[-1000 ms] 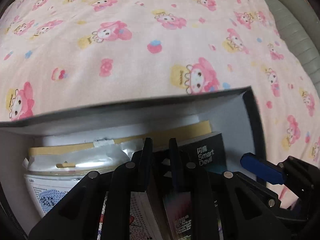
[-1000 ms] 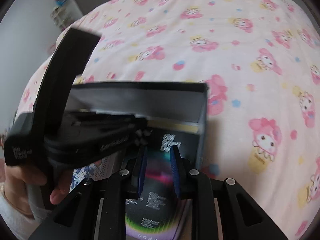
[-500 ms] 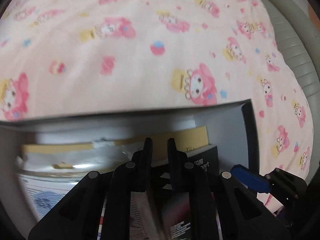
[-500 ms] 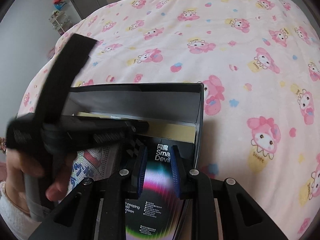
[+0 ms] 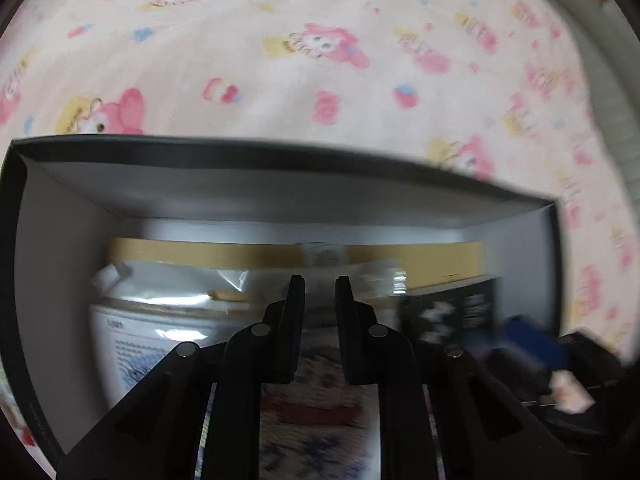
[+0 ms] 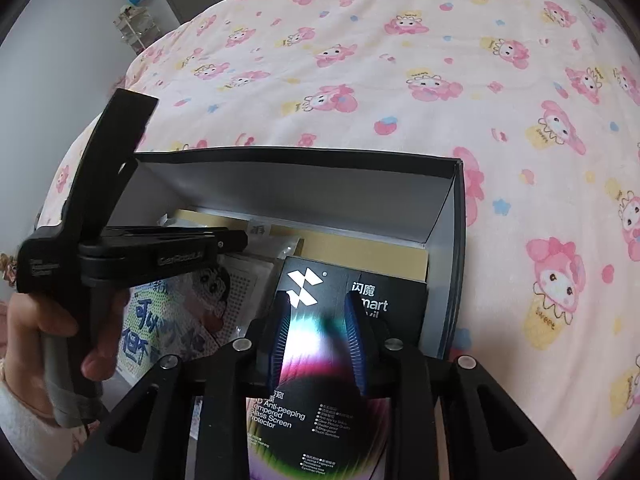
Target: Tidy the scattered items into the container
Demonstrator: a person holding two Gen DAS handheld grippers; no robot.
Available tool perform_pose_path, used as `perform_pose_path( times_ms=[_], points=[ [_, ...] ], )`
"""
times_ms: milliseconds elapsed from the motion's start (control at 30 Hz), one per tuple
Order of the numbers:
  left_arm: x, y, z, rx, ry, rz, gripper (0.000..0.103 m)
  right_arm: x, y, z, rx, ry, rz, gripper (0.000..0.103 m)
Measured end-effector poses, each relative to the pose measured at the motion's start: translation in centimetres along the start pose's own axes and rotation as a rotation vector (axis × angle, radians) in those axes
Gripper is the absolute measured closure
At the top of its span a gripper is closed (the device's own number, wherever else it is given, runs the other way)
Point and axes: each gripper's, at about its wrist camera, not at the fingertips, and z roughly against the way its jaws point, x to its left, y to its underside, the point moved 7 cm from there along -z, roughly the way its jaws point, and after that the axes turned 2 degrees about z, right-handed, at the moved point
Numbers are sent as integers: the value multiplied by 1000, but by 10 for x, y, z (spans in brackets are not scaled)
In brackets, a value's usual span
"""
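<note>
Right wrist view: your right gripper (image 6: 318, 336) hangs over the screen protector box (image 6: 352, 300) at 6 o'clock in the container (image 6: 448, 248), jaws parted, gripping nothing. Lift straight out. Left gripper (image 5: 320, 300) likewise stands parted, empty.

My matt black plastic grippers hang over a matt cardboard box (image 6: 304, 184) with grey inner walls. The screen-protector pack (image 6: 320, 360) looks glossy, with iridescent print. A shiny clear plastic bag (image 5: 172, 288) crinkles. The bedsheet (image 6: 400, 80) is soft cloth.
</note>
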Motion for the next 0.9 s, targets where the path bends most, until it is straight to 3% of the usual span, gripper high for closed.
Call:
perform_pose_path(
  times_ms=[133, 267, 433, 633, 900],
  points=[
    [1, 12, 29, -72, -41, -34, 84, 6, -2, 4, -7, -40, -2, 78],
    [12, 37, 40, -65, -69, -41, 82, 17, -5, 18, -60, -37, 27, 78],
    [37, 56, 31, -16, -56, 33, 81, 36, 17, -16, 95, -126, 73, 78],
    [37, 64, 39, -54, 1, 33, 81, 37, 22, -34, 143, -91, 53, 78],
    [-2, 93, 104, -212, 35, -91, 75, 42, 15, 31, -53, 61, 31, 78]
  ],
)
